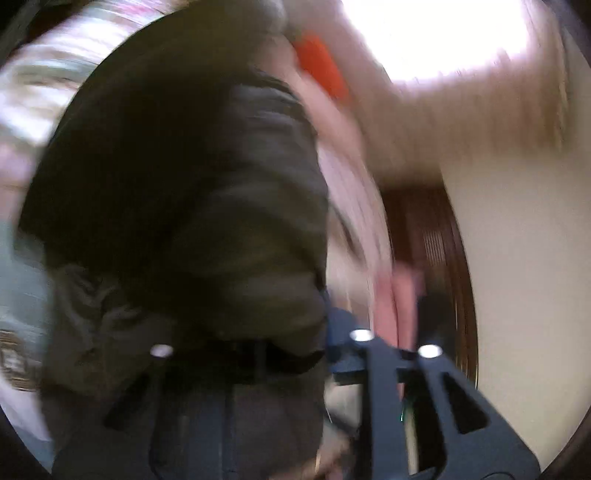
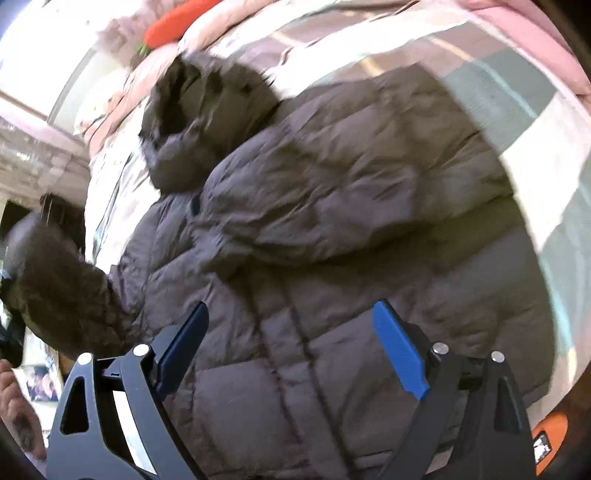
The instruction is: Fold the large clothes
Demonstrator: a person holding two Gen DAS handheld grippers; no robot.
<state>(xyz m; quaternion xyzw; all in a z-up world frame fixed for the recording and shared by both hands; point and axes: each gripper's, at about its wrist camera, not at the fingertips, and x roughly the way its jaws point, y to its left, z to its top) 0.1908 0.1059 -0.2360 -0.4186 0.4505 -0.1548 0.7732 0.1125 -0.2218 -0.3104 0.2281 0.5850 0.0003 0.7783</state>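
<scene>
A grey-brown puffer jacket [image 2: 332,229] lies spread on the bed, its hood [image 2: 192,122] at the far end and one sleeve [image 2: 362,192] folded across the chest. My right gripper [image 2: 291,310] hovers over the jacket's lower body, open, its blue pads [image 2: 399,350] holding nothing. The other sleeve [image 2: 55,288] is raised off the bed at the left edge. In the blurred left wrist view that sleeve [image 1: 221,221] fills the middle, and its dark cuff sits in my left gripper [image 1: 258,354], which is shut on it. Fabric hides the left finger.
The bed cover [image 2: 535,122] is striped pink, white and green. An orange carrot-shaped cushion [image 2: 173,22] lies beyond the hood and also shows as the cushion [image 1: 321,70] in the left view. A person's hand [image 2: 14,406] is at the lower left. An orange object [image 2: 550,443] sits lower right.
</scene>
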